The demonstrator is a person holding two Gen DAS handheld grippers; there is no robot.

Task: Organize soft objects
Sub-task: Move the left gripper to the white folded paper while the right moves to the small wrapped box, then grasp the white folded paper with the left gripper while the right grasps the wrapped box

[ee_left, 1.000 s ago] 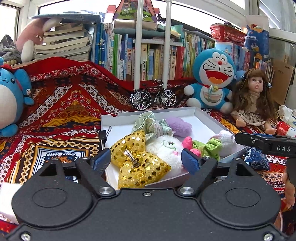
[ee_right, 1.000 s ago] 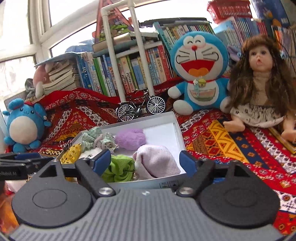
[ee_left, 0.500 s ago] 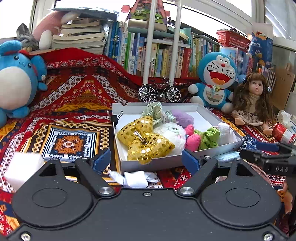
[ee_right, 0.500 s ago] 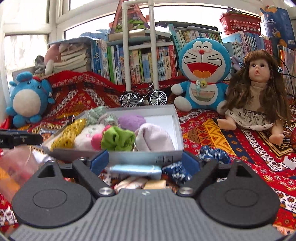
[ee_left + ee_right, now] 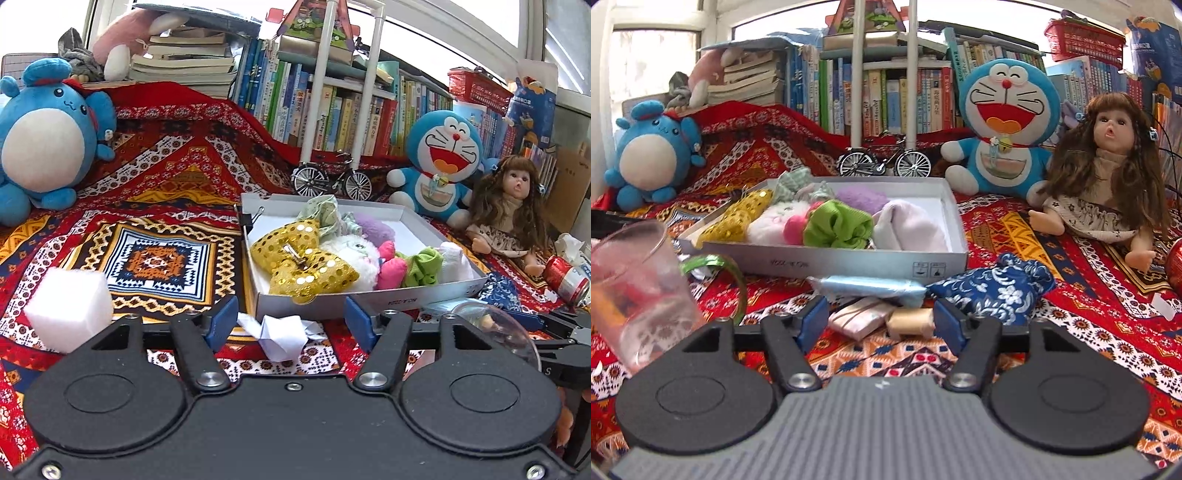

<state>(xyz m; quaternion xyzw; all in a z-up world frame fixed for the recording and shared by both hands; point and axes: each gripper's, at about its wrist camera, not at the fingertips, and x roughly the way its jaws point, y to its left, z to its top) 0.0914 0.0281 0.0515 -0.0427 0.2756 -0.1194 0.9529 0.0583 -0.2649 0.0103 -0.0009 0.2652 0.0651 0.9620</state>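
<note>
Left wrist view: showing a white box [image 5: 369, 291] lying on the patterned cloth [image 5: 162, 254], packed with soft things — gold sequin bow [image 5: 303, 262], white plush [image 5: 354, 251], pink piece [image 5: 389, 266], green scrunchie [image 5: 424, 264], purple puff [image 5: 375, 229], pale sock [image 5: 454, 262]. Left gripper [image 5: 290, 323] hanging low before the box's near wall, jaws closing, half apart, holding nothing; crumpled paper [image 5: 282, 334] lying between the fingers on the cloth, untouched. White foam cube [image 5: 68, 308] sitting to the left, just beside the left finger. Open cloth stretching left of the box as far as the blue plush [image 5: 44, 144].

Right wrist view: showing the right gripper [image 5: 881, 321] also closing, half apart, gripping nothing. Lying between and just past its fingers: a striped packet [image 5: 858, 321] and a tan packet [image 5: 910, 321], a light-blue roll [image 5: 868, 288] beyond them against the box [image 5: 831, 262]. Blue floral pouch [image 5: 997, 291] sitting just beyond the right finger. Clear cup [image 5: 639, 291] standing tilted at the left edge, green ribbon [image 5: 716, 266] curling beside it. Doll [image 5: 1108, 177] and Doraemon plush [image 5: 1004, 122] sitting behind; free cloth lying to the right, before the doll.

Compared with a second ago: both grippers pulled back from over the box and narrowed from wide; box looking farther off, near clutter now in sight.
</note>
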